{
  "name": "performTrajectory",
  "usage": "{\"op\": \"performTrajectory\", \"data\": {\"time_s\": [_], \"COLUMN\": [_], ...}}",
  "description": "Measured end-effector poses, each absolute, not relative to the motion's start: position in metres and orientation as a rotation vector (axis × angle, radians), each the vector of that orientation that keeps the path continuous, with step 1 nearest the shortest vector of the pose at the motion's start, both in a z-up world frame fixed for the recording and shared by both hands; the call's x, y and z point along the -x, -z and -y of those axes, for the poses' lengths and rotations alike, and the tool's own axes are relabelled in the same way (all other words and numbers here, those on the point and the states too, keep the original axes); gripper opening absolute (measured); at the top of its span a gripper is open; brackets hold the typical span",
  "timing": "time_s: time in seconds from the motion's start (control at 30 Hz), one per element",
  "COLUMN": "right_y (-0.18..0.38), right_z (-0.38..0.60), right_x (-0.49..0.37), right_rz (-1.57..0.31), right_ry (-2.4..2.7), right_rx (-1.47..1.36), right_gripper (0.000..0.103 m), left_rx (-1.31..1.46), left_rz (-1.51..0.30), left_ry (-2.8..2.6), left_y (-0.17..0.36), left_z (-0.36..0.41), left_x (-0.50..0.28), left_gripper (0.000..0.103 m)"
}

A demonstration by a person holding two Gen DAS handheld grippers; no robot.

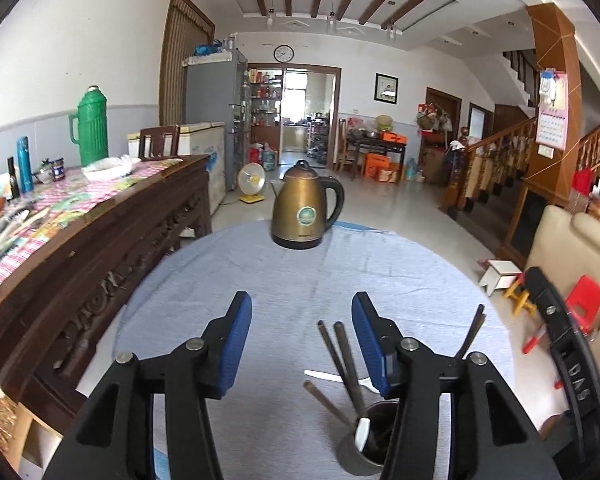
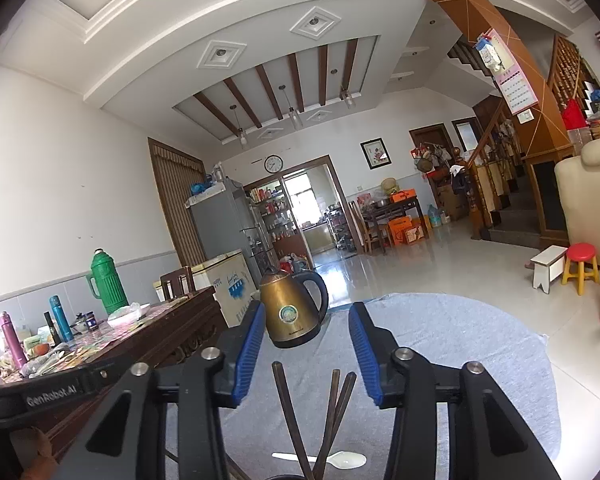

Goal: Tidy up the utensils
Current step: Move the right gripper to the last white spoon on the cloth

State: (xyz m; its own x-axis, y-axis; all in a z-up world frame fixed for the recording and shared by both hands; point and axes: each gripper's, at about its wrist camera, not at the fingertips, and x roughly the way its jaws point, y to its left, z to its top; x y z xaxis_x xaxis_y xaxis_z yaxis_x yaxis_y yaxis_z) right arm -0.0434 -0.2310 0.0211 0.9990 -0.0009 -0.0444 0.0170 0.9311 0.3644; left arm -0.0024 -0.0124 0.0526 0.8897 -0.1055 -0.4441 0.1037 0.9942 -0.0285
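Left wrist view: left gripper [image 1: 302,320] jaws stand apart with nothing between the ribbed blue pads; a dark round metal cup [image 1: 366,446] sits low on the grey cloth-covered surface [image 1: 400,272], half hidden behind the right finger, holding thin dark chopsticks [image 1: 342,356] and a white spoon handle [image 1: 363,432], while a white plastic spoon [image 1: 328,377] lies flat behind it, bowl partly blocked, and a brass-coloured kettle [image 1: 305,208] stands at the far edge. Right wrist view: right gripper [image 2: 307,326] jaws also apart and empty, chopsticks [image 2: 288,412] rising between the fingers, cup cut off at the bottom edge, the spoon [image 2: 342,459] flat on the cloth.
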Motion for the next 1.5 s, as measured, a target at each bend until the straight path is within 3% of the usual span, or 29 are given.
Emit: {"op": "performTrajectory", "data": {"time_s": [0.47, 0.63, 0.9, 1.13, 1.5], "right_y": [-0.03, -0.03, 0.003, 0.049, 0.14], "right_z": [0.237, 0.245, 0.285, 0.312, 0.329], "right_x": [0.052, 0.054, 0.038, 0.012, -0.064], "right_rz": [-0.067, -0.084, -0.216, -0.346, -0.677], "right_ry": [0.022, 0.045, 0.12, 0.139, -0.078], "right_rx": [-0.397, -0.416, -0.512, -0.586, -0.587], "right_gripper": [0.049, 0.055, 0.055, 0.055, 0.053], "left_rx": [0.007, 0.03, 0.117, 0.178, 0.129], "left_rz": [-0.448, -0.434, -0.458, -0.649, -0.967], "left_ry": [0.078, 0.057, -0.03, -0.05, 0.071], "left_y": [-0.061, -0.065, -0.057, -0.003, 0.102], "left_z": [-0.004, -0.021, -0.081, -0.112, -0.063], "left_x": [0.016, 0.02, 0.002, -0.049, -0.114], "left_gripper": [0.057, 0.061, 0.067, 0.067, 0.067]}}
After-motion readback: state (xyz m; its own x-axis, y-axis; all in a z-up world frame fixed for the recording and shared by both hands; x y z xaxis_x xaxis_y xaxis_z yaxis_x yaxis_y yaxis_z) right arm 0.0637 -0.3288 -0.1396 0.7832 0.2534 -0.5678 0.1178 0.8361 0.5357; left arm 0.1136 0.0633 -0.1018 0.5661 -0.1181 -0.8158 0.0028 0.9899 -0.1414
